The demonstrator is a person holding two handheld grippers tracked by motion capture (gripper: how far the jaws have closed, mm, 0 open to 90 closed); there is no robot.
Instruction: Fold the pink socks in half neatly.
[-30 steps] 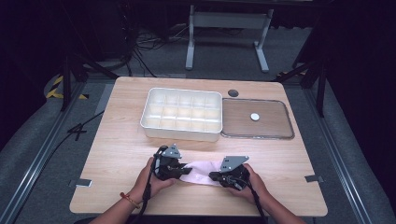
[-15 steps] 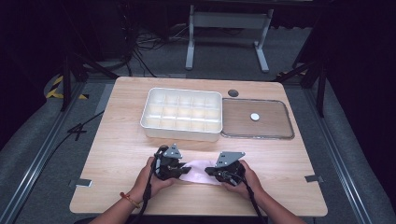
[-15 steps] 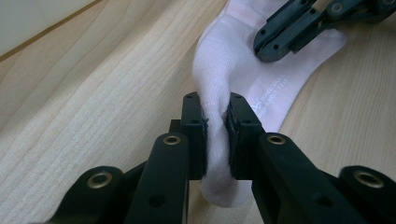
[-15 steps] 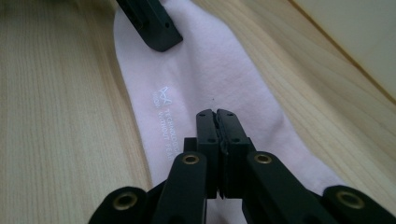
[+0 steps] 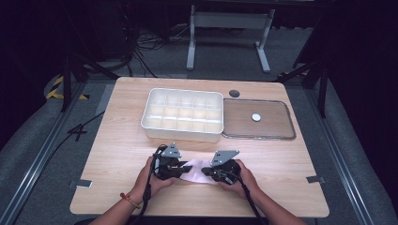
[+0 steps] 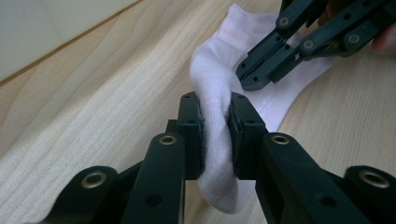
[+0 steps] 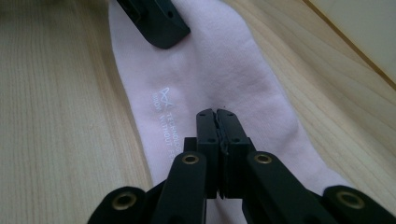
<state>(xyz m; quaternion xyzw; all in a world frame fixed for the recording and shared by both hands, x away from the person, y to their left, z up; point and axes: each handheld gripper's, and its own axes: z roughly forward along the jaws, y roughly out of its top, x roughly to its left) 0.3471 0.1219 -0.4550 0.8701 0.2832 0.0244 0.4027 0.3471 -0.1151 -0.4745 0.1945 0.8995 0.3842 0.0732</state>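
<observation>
Two grippers worked one pale sock (image 5: 196, 169) near the table's (image 5: 117, 140) front edge. Left gripper (image 6: 215, 130) pinched a fold, jaws just easing slightly; right gripper (image 7: 217, 135), drawn nearer, was clamped tight on the fabric, suggesting folding underway.

We identify a lab: a bench (image 5: 117, 140) stands on grey floor (image 5: 42, 140) among cables (image 5: 141, 56), floor rails (image 5: 33, 178) and hazard tape (image 5: 56, 86).

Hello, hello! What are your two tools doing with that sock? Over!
Left tool shut on a bunched fold of the sock. Right tool shut, pressing on the sock. Nothing in the way.
</observation>
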